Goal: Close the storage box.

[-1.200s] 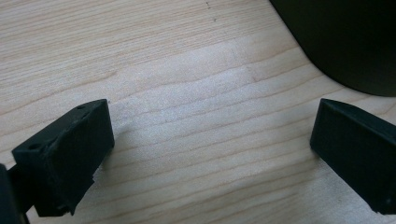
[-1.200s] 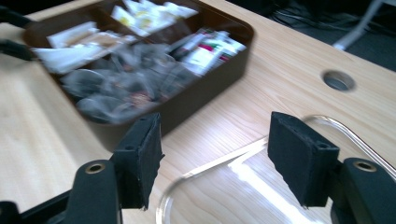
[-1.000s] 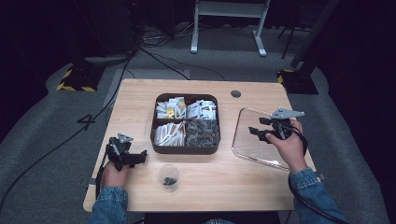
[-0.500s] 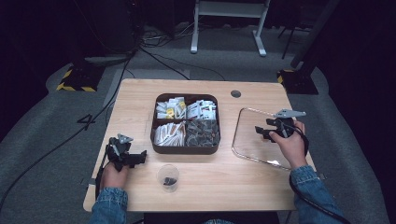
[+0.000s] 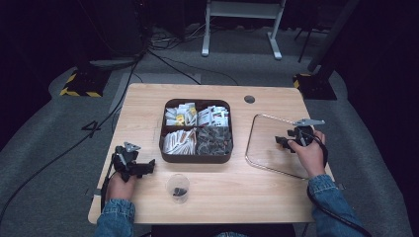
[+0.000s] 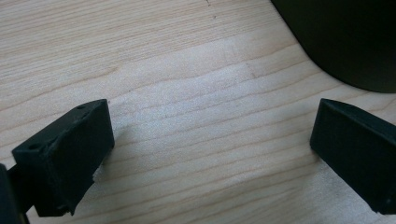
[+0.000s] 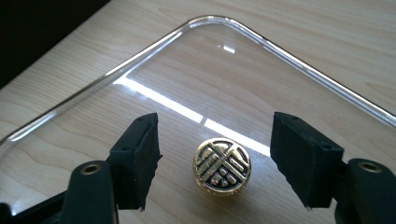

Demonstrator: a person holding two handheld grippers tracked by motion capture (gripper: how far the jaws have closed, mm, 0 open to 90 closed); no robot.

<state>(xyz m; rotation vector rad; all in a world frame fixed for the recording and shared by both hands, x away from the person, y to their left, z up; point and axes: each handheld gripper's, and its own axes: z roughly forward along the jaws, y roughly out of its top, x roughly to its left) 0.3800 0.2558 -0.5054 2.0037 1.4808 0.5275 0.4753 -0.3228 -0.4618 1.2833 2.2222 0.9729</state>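
Pale wooden table point(image 5: 217, 190): we see right gripper point(image 7: 215, 154) spread wide around gold knob point(image 7: 222, 165) on clear lid point(image 7: 299, 65), unchanged; left gripper point(image 6: 210, 154) at 8 o'clock, wide, empty.

Table point(image 5: 148, 106): light wood, rectangular, with a round hole point(image 5: 249, 99) near the far edge.

Tray point(image 5: 196, 131): dark, rounded corners, four compartments, mid-table. Far two hold pale packets, some yellow; near left holds pale sticks or sachets; near right holds dark grey pieces.

Lid point(image 5: 260, 148): clear, rounded, flat on the table just right of the tray.

Cup point(image 5: 178, 188): small, clear, something dark inside; near the front edge, below the tray.

Left gripper point(image 5: 148, 167): low over the table, left of the cup, pointing right.

Right gripper point(image 5: 280, 142): over the lid, pointing left, grey plate on top.

Sleeves: denim.

Floor: grey, cables, hazard-striped feet, white stand legs.
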